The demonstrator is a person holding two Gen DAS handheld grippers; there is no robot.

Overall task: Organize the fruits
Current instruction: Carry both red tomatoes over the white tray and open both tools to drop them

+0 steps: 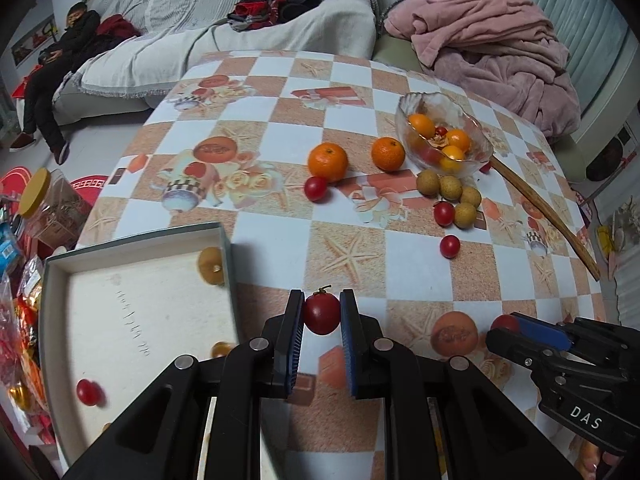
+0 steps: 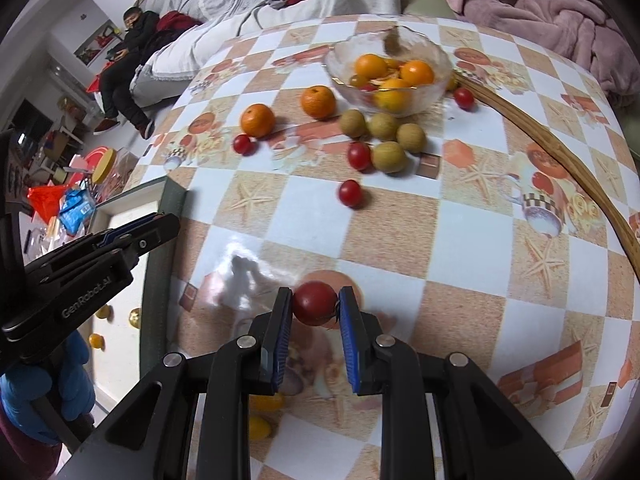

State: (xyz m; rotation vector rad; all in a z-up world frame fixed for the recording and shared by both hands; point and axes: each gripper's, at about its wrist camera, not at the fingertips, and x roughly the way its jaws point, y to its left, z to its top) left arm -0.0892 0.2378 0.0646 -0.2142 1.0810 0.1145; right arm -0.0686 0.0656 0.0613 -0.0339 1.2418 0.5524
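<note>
Currently left tool (image 1: 321,312) is clamped on a stemmed cherry tomato (image 1: 321,314) at lower centre of its view, just right of the white tray (image 1: 60,276) at lower left. Right tool (image 2: 314,305) is likewise closed on a second tomato (image 2: 315,303), lower centre of the right view, above the checkered tabletop (image 2: 460,248). Two oranges (image 1: 327,161), longans (image 1: 429,181) and loose tomatoes (image 1: 449,246) sit mid-frame; glass bowl (image 1: 408,106) with fruit upper right. Tray holds a tomato (image 1: 89,392) and a yellowish fruit (image 1: 211,266).
</note>
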